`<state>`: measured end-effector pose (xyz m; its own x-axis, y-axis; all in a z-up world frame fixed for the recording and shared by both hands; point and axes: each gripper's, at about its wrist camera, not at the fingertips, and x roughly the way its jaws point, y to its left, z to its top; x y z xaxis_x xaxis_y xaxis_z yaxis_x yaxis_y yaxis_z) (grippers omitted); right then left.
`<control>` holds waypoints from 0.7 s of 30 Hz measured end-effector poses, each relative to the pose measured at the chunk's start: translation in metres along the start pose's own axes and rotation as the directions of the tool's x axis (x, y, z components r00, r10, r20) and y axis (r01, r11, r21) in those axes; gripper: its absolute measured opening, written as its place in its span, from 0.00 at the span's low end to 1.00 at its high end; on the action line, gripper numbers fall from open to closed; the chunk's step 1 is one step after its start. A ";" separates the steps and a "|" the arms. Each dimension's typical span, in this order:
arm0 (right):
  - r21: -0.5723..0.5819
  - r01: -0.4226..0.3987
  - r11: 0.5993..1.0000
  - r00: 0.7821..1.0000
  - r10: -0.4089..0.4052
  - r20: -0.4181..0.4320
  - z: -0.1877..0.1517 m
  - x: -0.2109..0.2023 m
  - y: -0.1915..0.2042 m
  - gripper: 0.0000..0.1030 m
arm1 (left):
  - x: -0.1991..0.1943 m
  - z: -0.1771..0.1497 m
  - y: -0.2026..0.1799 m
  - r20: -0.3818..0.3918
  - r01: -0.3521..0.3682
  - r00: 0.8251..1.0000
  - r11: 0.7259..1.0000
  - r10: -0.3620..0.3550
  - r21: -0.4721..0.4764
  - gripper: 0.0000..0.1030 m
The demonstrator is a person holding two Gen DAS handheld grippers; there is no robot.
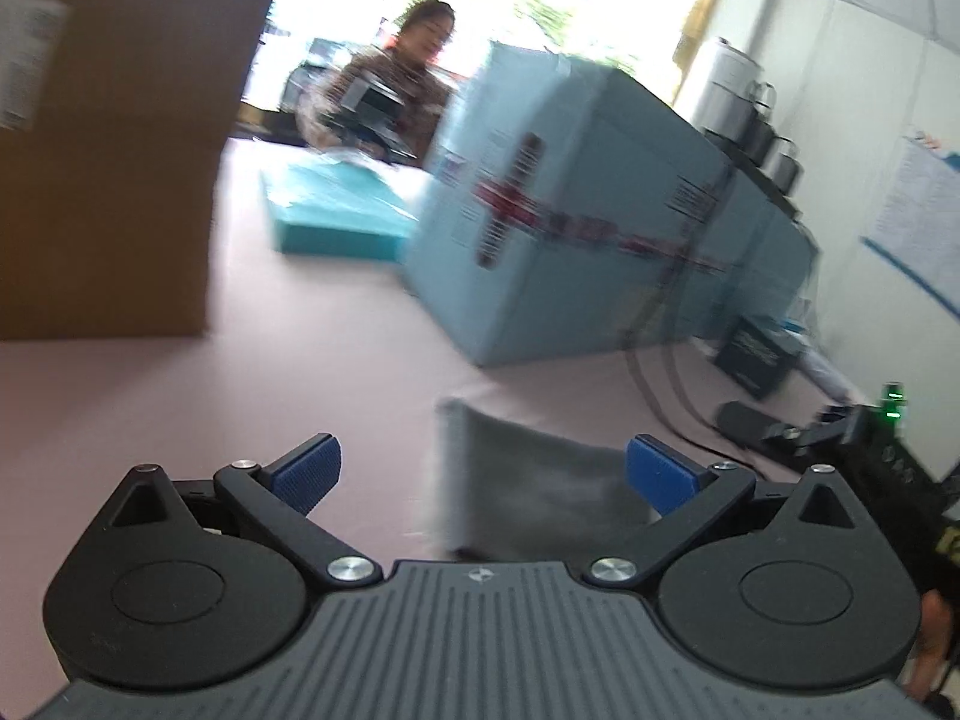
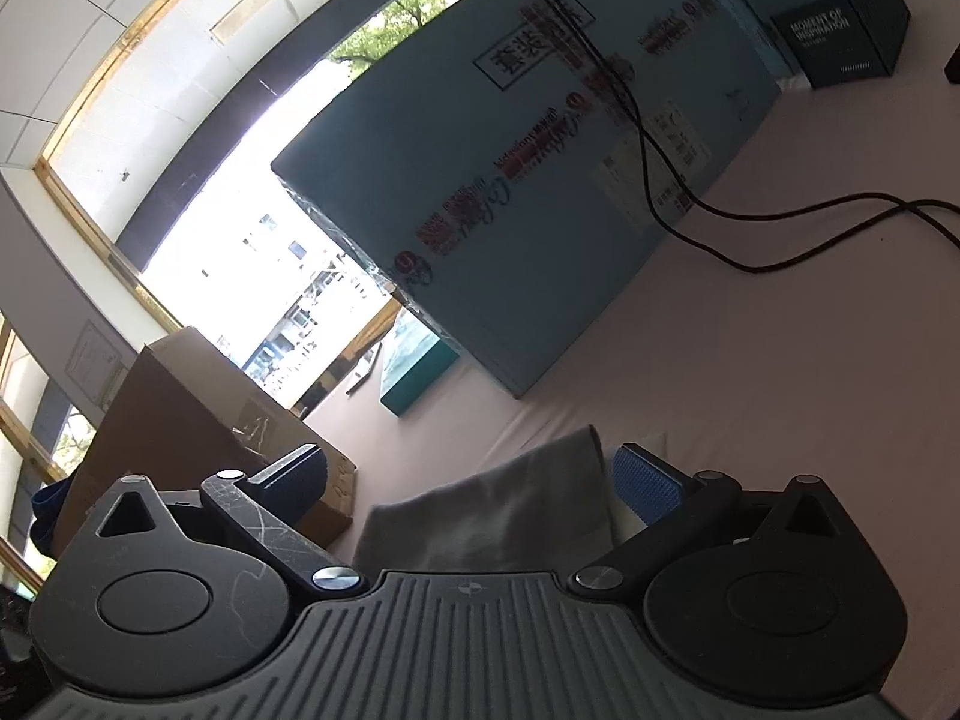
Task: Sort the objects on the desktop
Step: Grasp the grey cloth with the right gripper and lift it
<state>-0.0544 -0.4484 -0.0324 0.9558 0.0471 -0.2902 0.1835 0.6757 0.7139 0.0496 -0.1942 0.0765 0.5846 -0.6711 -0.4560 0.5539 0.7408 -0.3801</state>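
left gripper (image 1: 483, 471) agape — grey cloth (image 1: 528, 480) between pads

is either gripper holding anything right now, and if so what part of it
Nothing is held. The left gripper and the right gripper both stand wide open, each with the grey cloth lying on the table between its fingers, not clamped.
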 end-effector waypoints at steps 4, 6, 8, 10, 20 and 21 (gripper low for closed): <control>-0.077 -0.034 0.996 0.999 0.032 -0.034 -0.006 0.000 0.013 0.81 | 0.011 0.004 -0.007 -0.018 0.127 0.992 0.992 -0.127 0.002 0.94; -0.149 -0.002 0.989 1.000 -0.002 -0.029 -0.009 0.005 0.020 0.81 | 0.013 0.005 -0.005 -0.026 0.161 0.987 0.987 -0.161 0.003 0.94; -0.184 0.030 0.982 0.999 -0.036 -0.026 -0.010 0.008 0.022 0.80 | 0.020 0.003 -0.003 -0.043 0.148 0.988 0.989 -0.148 0.003 0.94; -0.178 0.043 0.983 0.998 -0.051 -0.040 -0.010 0.013 0.018 0.73 | 0.026 -0.001 0.006 -0.059 0.169 0.984 0.985 -0.170 -0.018 0.94; -0.148 0.105 0.983 0.992 -0.114 -0.053 -0.008 0.019 0.003 0.62 | 0.048 -0.013 0.025 -0.147 0.227 0.960 0.970 -0.238 -0.089 0.89; -0.167 0.120 0.979 0.990 -0.130 -0.053 -0.009 0.020 0.005 0.59 | 0.048 -0.014 0.023 -0.150 0.228 0.960 0.970 -0.238 -0.080 0.89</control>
<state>-0.0363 -0.4376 -0.0408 0.9102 -0.0023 -0.4143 0.2556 0.7901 0.5571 0.0825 -0.2089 0.0346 0.3404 -0.8158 -0.4676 0.6236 0.5681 -0.5370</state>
